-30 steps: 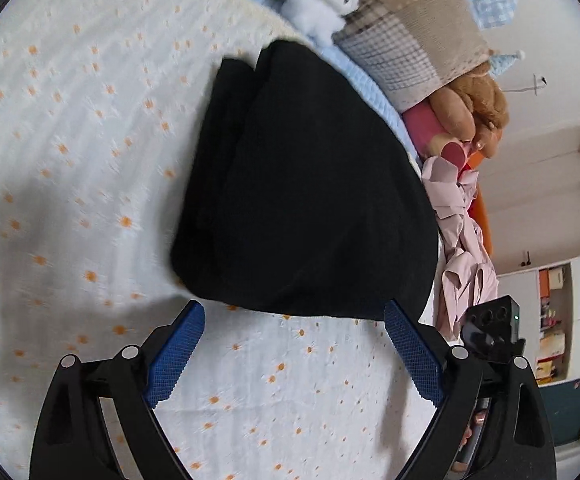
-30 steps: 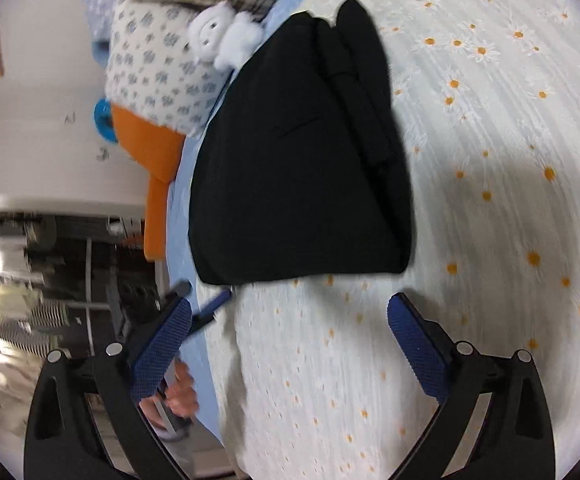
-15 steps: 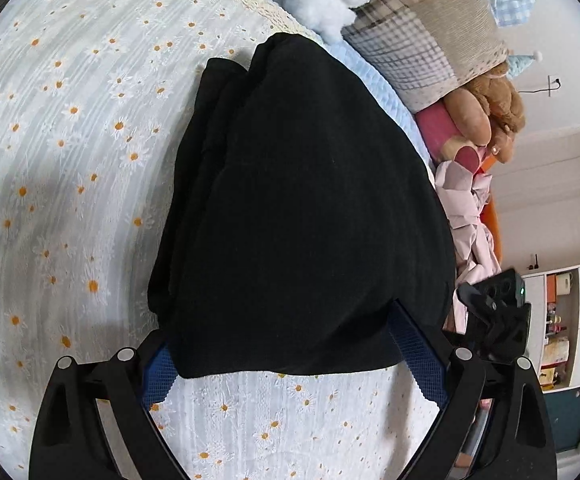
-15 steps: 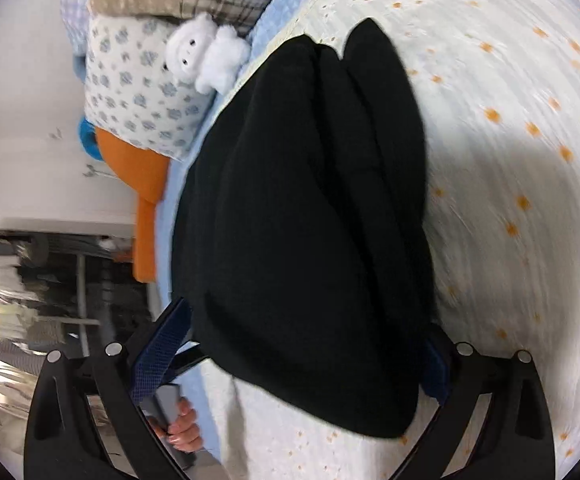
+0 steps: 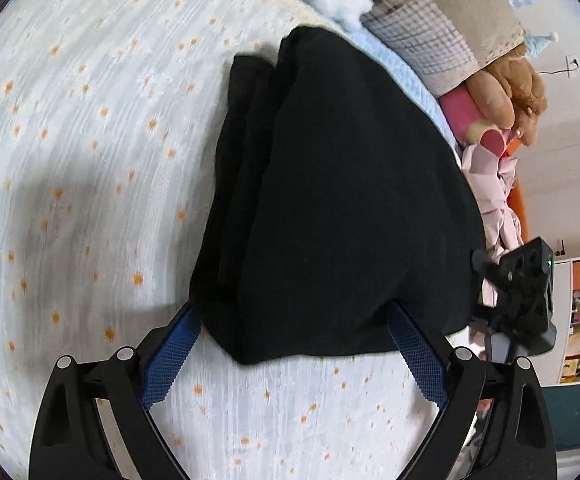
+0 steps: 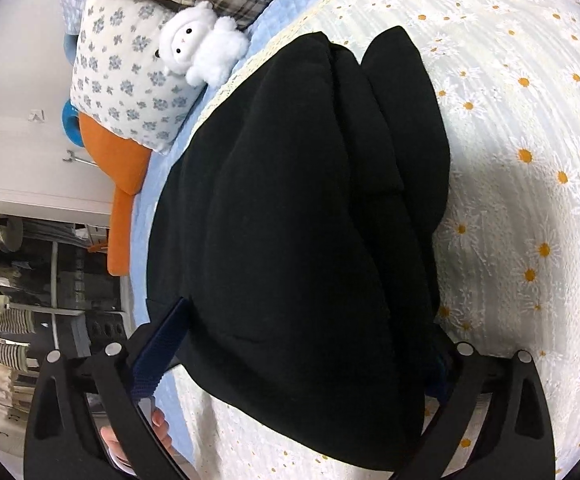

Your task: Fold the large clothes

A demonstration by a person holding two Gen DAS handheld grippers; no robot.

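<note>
The left gripper (image 5: 293,332) stands with its jaws spread wide. The right gripper (image 6: 301,344) is spread wide too, fingertips hidden.

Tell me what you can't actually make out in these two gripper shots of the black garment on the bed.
- Left gripper: fingertips hidden by the black garment in the left wrist view; grip unclear.
- Right gripper: right finger almost wholly covered by the garment in the right wrist view.
- Daisy bedspread: motion-blurred in the left wrist view.
- Garment type: folds hide it.
</note>
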